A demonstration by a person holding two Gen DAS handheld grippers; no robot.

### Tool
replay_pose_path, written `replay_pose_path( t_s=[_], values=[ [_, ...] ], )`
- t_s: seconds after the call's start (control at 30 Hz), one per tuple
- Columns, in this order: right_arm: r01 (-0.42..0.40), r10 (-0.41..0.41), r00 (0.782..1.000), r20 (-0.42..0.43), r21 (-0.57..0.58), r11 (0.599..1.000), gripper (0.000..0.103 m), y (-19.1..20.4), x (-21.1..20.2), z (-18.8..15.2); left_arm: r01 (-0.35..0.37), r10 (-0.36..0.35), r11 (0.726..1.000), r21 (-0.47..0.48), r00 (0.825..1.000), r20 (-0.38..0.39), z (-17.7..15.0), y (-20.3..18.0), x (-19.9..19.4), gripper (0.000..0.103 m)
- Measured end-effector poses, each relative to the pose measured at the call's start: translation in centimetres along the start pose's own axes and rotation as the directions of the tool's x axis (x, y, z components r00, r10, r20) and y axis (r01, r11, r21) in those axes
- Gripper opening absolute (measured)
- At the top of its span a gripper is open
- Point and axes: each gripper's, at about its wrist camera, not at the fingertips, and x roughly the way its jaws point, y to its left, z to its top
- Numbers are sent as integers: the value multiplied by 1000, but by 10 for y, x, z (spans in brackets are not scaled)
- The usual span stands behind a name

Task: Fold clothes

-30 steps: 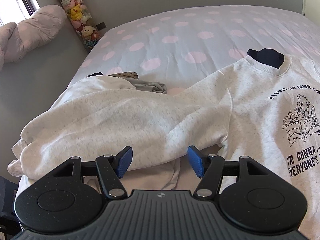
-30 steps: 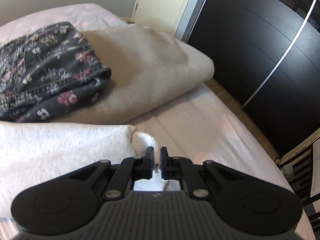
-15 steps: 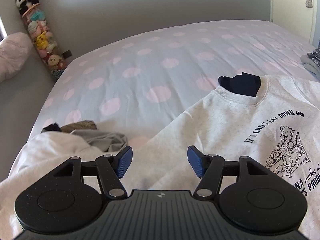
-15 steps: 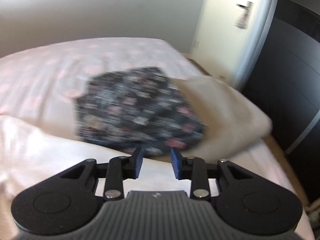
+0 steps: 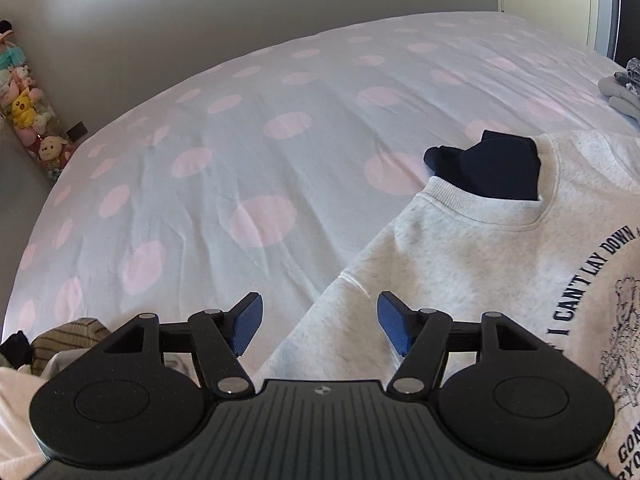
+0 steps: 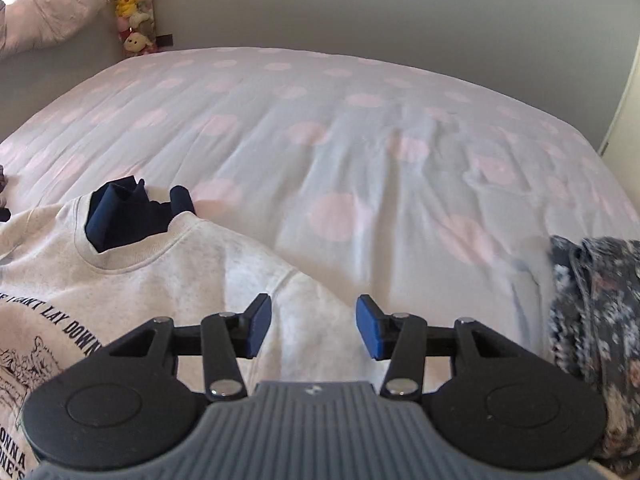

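A light grey sweatshirt (image 5: 472, 264) with black print lies face up on the polka-dot bed, a dark navy garment (image 5: 492, 168) poking out of its collar. My left gripper (image 5: 320, 326) hovers over its left shoulder seam, jaws opening wide, nothing between them. In the right wrist view the same sweatshirt (image 6: 188, 280) spreads to the left with the navy cloth (image 6: 124, 216) at the neck. Over the sweatshirt's right shoulder my right gripper (image 6: 314, 326) hangs, its jaws opening and nothing pinched between the pads.
The bedspread (image 5: 256, 152) with pink dots stretches back to a grey wall. A folded dark floral garment (image 6: 592, 320) lies at the right. Crumpled clothes (image 5: 60, 340) sit at the near left edge. A column of plush toys (image 6: 132, 8) stands in the far corner.
The left gripper swung right from the sleeve to the shoulder. The right gripper let go of the white cuff, opened and swept left from the folded pile to the other shoulder.
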Motion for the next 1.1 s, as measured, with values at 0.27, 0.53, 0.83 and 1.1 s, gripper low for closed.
replay_pose_path(
  t_s=[0.27,0.53,0.83,1.1],
  values=[
    [-25,21,996,-84,-52,998,67,12,69,14,91,-91,996,-1,995,-36,0,6,56,62],
    [-36,32,991,-127,-33,999,29,22,79,4,124,-125,988,-96,992,-7,-8,3,57,27],
    [119,-124,992,-15,-195,974,8,55,29,25,-11,15,997,-75,998,57,10,-19,19,3],
    [241,-224,968,114,-159,957,8,54,7,48,-103,117,991,-88,976,181,48,-13,-11,3]
  ],
)
